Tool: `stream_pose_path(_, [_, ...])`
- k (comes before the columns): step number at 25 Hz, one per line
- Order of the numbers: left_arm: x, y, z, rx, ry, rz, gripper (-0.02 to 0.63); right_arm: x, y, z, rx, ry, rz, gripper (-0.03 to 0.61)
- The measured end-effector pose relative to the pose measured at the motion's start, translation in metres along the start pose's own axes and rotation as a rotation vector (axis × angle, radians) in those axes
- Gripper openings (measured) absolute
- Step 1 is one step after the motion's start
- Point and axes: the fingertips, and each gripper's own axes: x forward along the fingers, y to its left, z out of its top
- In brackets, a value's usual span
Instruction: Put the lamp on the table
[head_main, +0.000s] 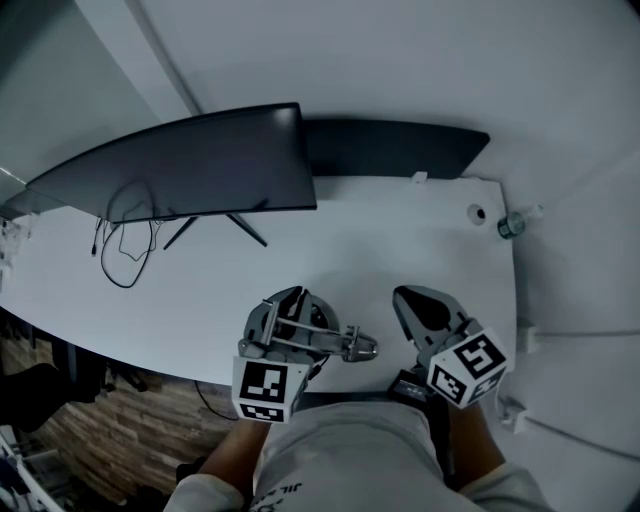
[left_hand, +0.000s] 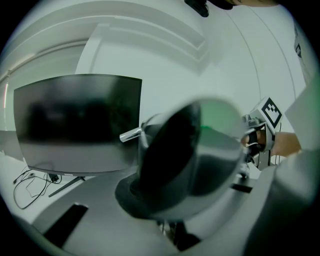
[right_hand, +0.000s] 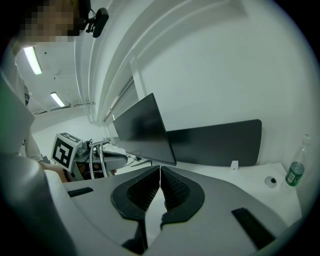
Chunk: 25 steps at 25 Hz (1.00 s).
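Note:
A silver metal lamp (head_main: 318, 336) with thin rods hangs over the front edge of the white table (head_main: 380, 240). My left gripper (head_main: 290, 322) is shut on it. In the left gripper view the lamp's round grey body (left_hand: 200, 150) fills the middle and hides most of my left gripper's (left_hand: 172, 207) jaws; one dark pad (left_hand: 131, 192) shows at its lower left. My right gripper (head_main: 420, 305) is just to the right of the lamp, apart from it. In its own view my right gripper (right_hand: 160, 182) has its ribbed pads pressed together on nothing, and the lamp (right_hand: 97, 159) shows at the left.
A curved dark monitor (head_main: 190, 165) stands at the back left of the table, with a cable (head_main: 125, 250) looped beside its stand. A black panel (head_main: 400, 150) runs along the back edge. A bottle (head_main: 515, 222) and a round grommet (head_main: 477, 213) are at the back right corner.

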Motion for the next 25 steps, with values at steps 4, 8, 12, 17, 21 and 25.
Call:
stream_pose_path(4, [0.011,0.003,-0.003,0.01,0.005,-0.007,0.026,0.006,-0.003,-0.003,0.009,0.007,-0.003,0.032])
stream_pose_path(8, [0.021,0.004,-0.005,0.016,0.013,-0.013,0.026,0.008,-0.008,-0.006,0.024,0.01,-0.011,0.032])
stream_pose_path(12, [0.032,0.004,-0.005,0.017,0.016,-0.026,0.026,0.012,-0.015,-0.011,0.036,0.015,-0.015,0.032])
stream_pose_path(17, [0.042,0.002,-0.002,0.032,0.016,-0.039,0.026,0.016,-0.02,-0.014,0.049,0.018,-0.02,0.032])
stream_pose_path(21, [0.051,0.003,0.0,0.044,0.004,-0.047,0.026,0.017,-0.023,-0.019,0.056,0.027,-0.024,0.032])
stream_pose_path(25, [0.063,0.004,0.002,0.048,-0.001,-0.05,0.026,0.018,-0.029,-0.025,0.07,0.035,-0.029,0.032])
